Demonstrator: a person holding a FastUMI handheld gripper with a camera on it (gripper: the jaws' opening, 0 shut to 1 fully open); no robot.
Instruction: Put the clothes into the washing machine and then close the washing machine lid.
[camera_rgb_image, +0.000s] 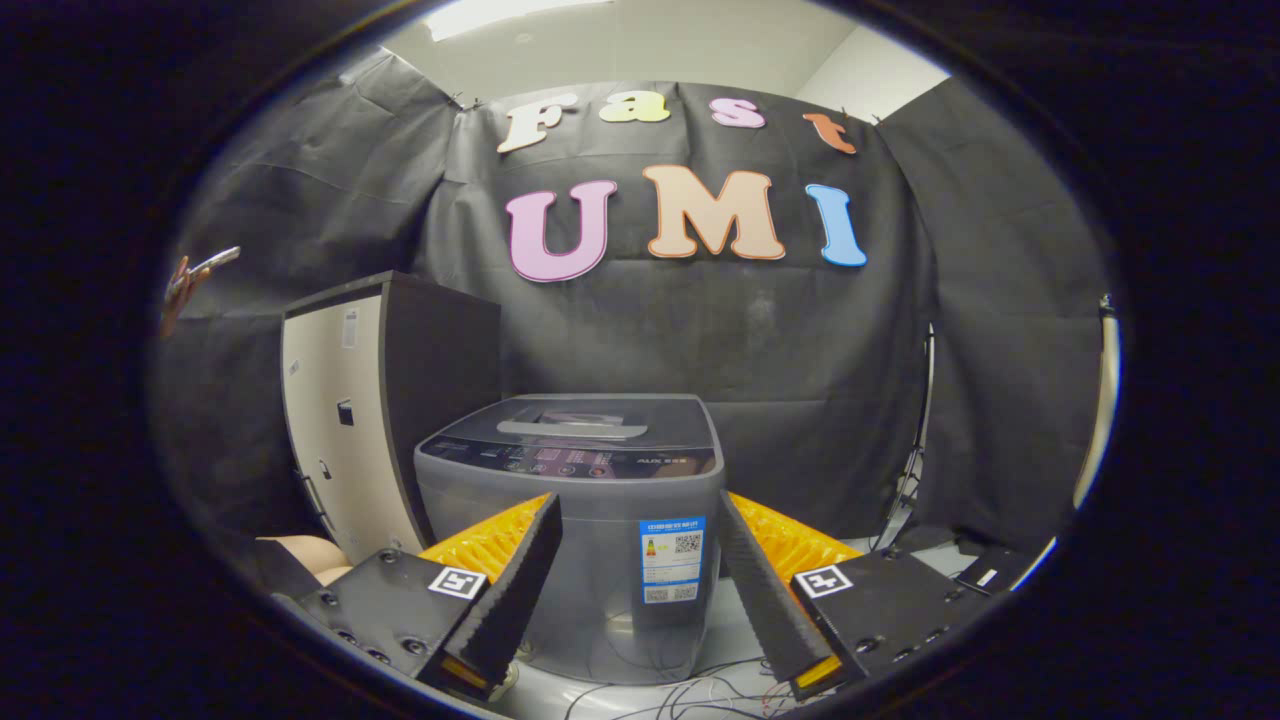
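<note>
Gripper view shows the gripper (640, 575) spread, holding nothing, framing the centre-frame washing machine (572, 520), its lid (585, 420) down.

At left of my frame, a tall cabinet (370, 400) stands. Loose cables (690, 690) trail the floor, bottom centre. A light stand (915, 460) rises at right.

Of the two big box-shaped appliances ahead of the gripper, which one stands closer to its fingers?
The grey washing machine, lid down, seen between the open gripper's fingers. The taller cabinet stands behind it to the left.
</note>
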